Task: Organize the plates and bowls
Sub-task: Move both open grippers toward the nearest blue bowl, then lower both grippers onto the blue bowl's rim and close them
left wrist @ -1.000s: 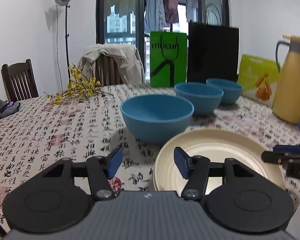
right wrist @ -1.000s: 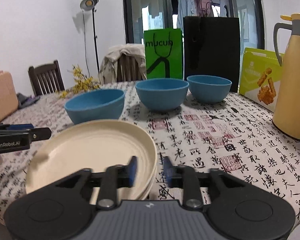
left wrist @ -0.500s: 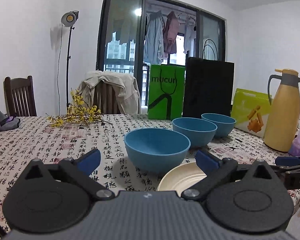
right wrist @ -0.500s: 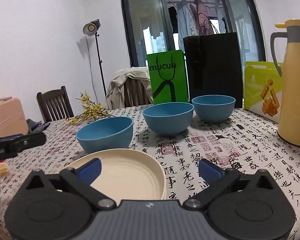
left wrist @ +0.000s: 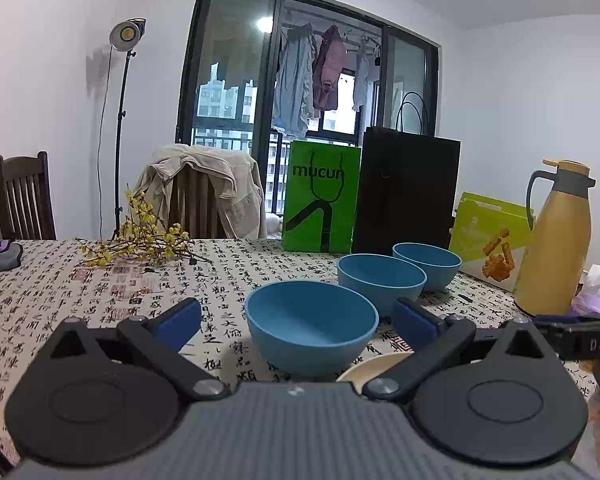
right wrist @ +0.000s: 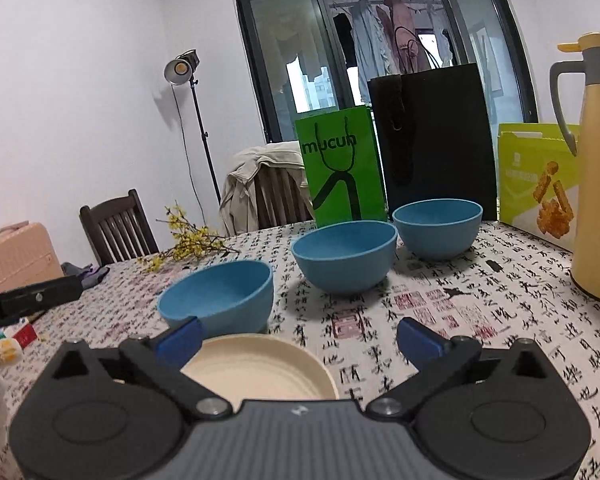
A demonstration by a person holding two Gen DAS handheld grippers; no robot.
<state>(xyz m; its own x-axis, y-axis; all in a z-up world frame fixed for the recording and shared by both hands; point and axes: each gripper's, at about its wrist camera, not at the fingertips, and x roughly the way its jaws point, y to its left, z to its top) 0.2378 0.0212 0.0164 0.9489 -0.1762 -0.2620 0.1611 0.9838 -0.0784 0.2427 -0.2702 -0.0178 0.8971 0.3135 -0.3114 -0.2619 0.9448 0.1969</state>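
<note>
Three blue bowls stand in a row on the patterned tablecloth: near (left wrist: 311, 330) (right wrist: 220, 300), middle (left wrist: 381, 282) (right wrist: 345, 255), far (left wrist: 427, 264) (right wrist: 437, 233). A cream plate stack (right wrist: 260, 370) (left wrist: 374, 366) lies in front of the near bowl. My left gripper (left wrist: 296, 322) is open and empty, just short of the near bowl. My right gripper (right wrist: 298, 338) is open and empty, above the plates' near edge. Each gripper shows at the edge of the other's view.
A yellow thermos (left wrist: 558, 240) (right wrist: 596, 168) and green snack box (left wrist: 490, 240) stand at the right. Green (left wrist: 321, 196) and black (left wrist: 406, 194) bags stand behind the bowls. Yellow flowers (left wrist: 140, 240) lie at the left. Chairs stand beyond the table.
The right gripper let go of the plate stack's rim and opened wide. The left gripper opened wider. Both drew back and tilted up from the plates.
</note>
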